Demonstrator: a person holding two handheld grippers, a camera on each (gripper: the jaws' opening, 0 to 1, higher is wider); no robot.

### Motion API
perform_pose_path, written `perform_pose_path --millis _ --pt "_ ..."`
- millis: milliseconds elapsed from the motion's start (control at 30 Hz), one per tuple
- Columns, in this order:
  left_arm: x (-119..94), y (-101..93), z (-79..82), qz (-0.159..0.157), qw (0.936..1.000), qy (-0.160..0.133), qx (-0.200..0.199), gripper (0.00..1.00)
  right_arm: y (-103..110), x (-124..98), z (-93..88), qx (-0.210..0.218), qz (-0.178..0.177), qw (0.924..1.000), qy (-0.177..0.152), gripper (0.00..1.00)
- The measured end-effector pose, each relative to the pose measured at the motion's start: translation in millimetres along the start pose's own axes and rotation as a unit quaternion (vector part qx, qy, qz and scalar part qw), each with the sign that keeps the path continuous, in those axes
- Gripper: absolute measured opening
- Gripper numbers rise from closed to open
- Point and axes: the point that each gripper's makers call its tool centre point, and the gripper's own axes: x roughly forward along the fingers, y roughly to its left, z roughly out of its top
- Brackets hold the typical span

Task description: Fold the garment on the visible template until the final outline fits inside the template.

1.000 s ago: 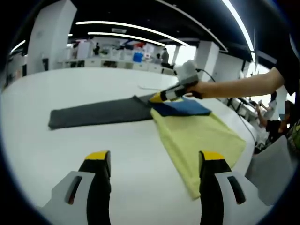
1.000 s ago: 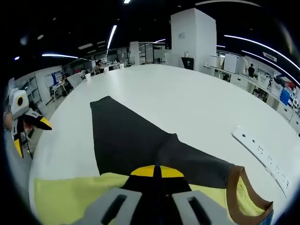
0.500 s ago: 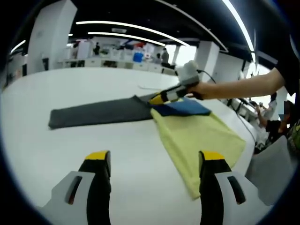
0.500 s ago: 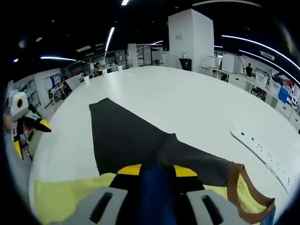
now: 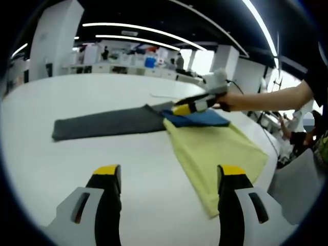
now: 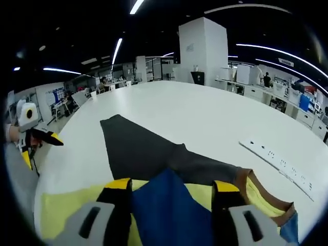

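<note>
Folding is being started: the yellow, blue and grey cloth garment point(image 5: 205, 141) is lying on the white tabletop point(image 5: 77, 154). Right tool point(image 6: 171, 187), jaws apart, is straddling the blue panel point(image 6: 169, 210); left tool point(image 5: 166, 171) is being held apart, clear. Re-gripping is judged next.

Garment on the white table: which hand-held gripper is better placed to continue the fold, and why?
The right hand-held gripper: it is at the garment, open over the blue sleeve. The left hand-held gripper hovers open over bare table.

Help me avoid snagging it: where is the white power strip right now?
In the right gripper view the white power strip lies on the white table, right of the garment's brown collar, apart from the cloth.
</note>
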Motion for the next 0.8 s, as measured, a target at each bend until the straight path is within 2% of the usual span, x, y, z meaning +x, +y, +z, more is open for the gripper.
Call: perform_pose_path --millis 100,300,800 --pt "-0.3 -0.1 0.5 0.0 1.0 -0.001 0.001 0.73 4.2 -14.1 -6.4 -0.005 -0.003 1.0 -0.002 0.69" --pt "-0.1 -3.4 -0.1 -0.003 1.0 -0.001 0.002 0.73 -5.1 -34.7 -16.1 -0.013 -0.016 0.9998 -0.001 0.75" --pt "-1.9 -1.4 2.7 0.003 0.9999 -0.008 -0.008 0.73 -33.7 -109.6 -44.1 0.024 -0.068 0.9973 -0.017 0.88"
